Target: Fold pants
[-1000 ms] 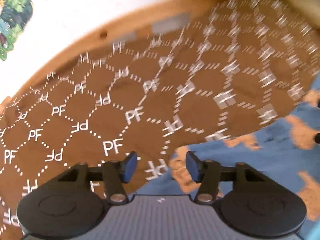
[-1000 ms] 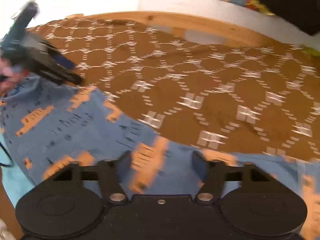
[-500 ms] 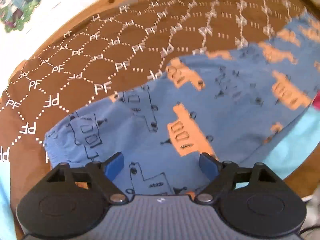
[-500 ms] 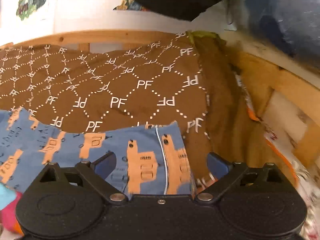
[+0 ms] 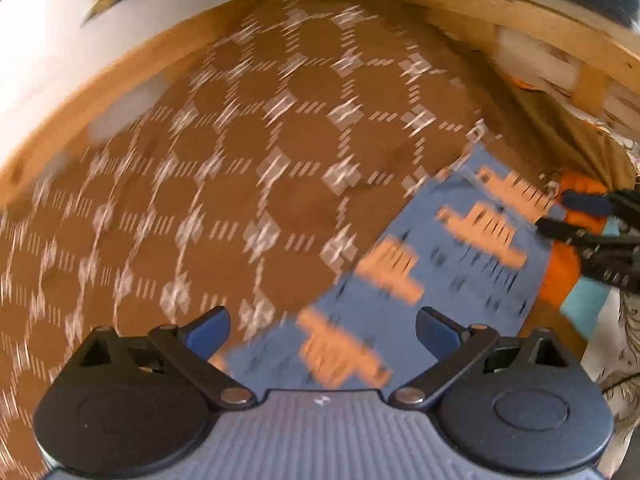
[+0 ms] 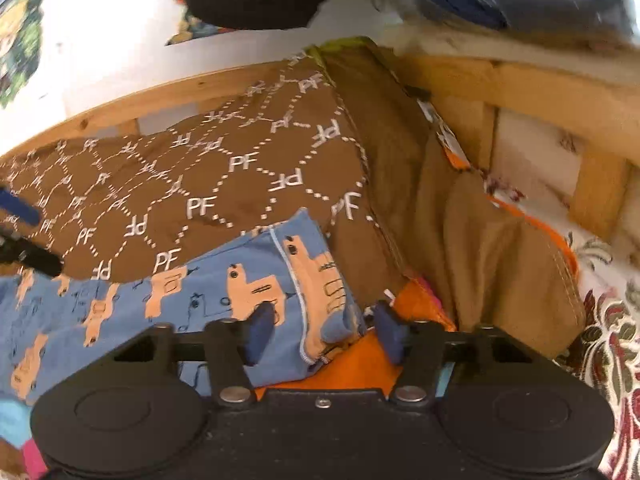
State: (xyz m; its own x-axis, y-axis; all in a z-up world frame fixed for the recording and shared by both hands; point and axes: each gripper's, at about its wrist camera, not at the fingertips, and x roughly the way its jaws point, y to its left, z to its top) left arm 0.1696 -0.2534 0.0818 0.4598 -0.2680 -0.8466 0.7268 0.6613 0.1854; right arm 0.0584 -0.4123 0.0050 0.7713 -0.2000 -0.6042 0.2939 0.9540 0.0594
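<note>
Pants [image 6: 168, 312], blue with orange print, lie spread flat on the brown PF-patterned bedspread [image 6: 224, 176] near the wooden bed frame [image 6: 532, 92]. Right claw [image 6: 324, 332] is open, its fingers straddling the hem end of the pant leg, left pad over the fabric, right pad over an orange cloth [image 6: 360, 368] beside it. Left claw [image 5: 322, 330] is wide open above the other end of the pants [image 5: 420, 280], gripping nothing; that view is motion-blurred.

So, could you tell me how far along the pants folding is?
Early. The blue pants lie stretched out on the brown PF blanket. The right gripper, jaws open, straddles the hem end; the left gripper hovers open. No grasp yet; all folding remains.
</note>
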